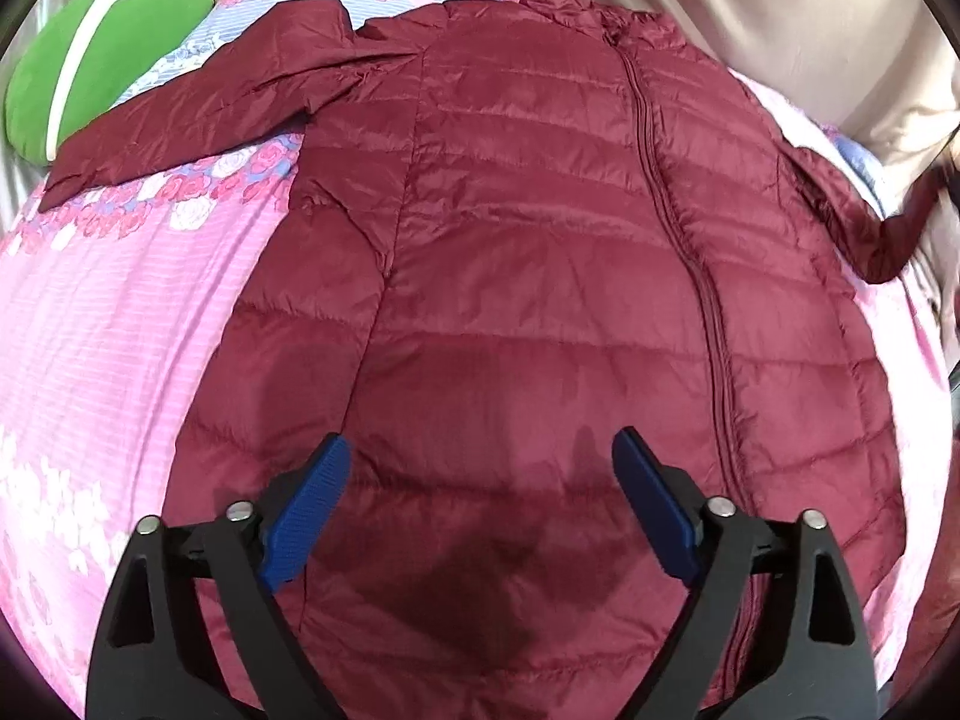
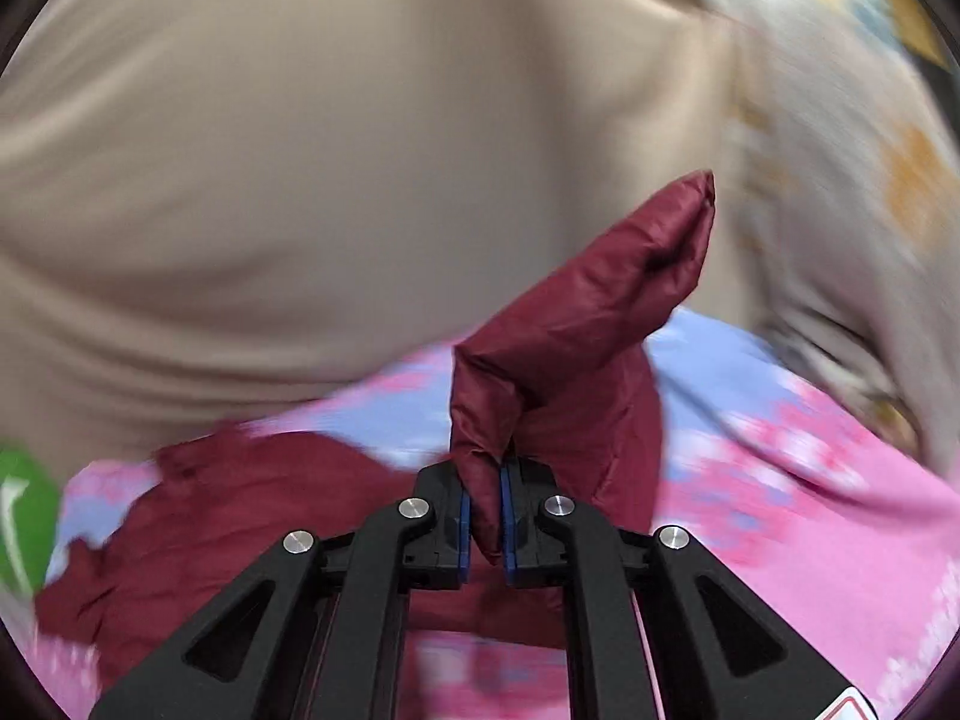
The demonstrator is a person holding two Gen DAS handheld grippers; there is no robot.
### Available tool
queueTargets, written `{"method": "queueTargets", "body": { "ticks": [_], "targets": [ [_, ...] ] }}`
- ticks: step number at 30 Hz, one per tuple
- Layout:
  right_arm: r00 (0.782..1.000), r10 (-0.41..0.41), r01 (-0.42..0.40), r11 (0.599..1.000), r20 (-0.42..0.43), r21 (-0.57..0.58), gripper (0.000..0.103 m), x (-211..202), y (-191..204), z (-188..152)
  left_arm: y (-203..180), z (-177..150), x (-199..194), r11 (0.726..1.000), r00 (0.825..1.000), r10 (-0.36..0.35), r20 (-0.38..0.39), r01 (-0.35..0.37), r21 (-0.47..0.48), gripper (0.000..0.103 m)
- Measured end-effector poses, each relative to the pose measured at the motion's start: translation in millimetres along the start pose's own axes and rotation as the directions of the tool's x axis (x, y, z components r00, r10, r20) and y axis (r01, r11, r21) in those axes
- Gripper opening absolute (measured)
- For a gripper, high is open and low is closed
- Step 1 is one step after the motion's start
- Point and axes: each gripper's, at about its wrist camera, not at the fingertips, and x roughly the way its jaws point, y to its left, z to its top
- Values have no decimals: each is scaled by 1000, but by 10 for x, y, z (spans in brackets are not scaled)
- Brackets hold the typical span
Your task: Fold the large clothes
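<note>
R gripper clamped on jacket sleeve; L gripper spread wide, holding nothing.

Maroon puffer jacket lies flat, zip up, on pink floral bedsheet, directly under and ahead of L fingers. Sleeve cuff sticks up past R fingertips, pinched btwn blue pads. Green pillow far L of L fingers; beige curtain beyond.

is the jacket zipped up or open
Zipped up. In the left wrist view the zipper runs closed down the front of the jacket, both front halves joined flat, though the bottom end sits behind the left tool.
</note>
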Motion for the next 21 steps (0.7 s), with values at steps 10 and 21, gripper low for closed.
{"method": "queueTargets", "body": {
  "ticks": [10, 21],
  "targets": [
    [862, 351, -468, 829, -366, -307, 19, 842, 2985, -1272, 199, 231, -113, 1000, 991, 18, 134, -17, -8, 84],
    [916, 316, -388, 856, -248, -341, 62, 198, 2223, -1241, 367, 894, 138, 995, 983, -88, 163, 95, -38, 88]
  ]
}}
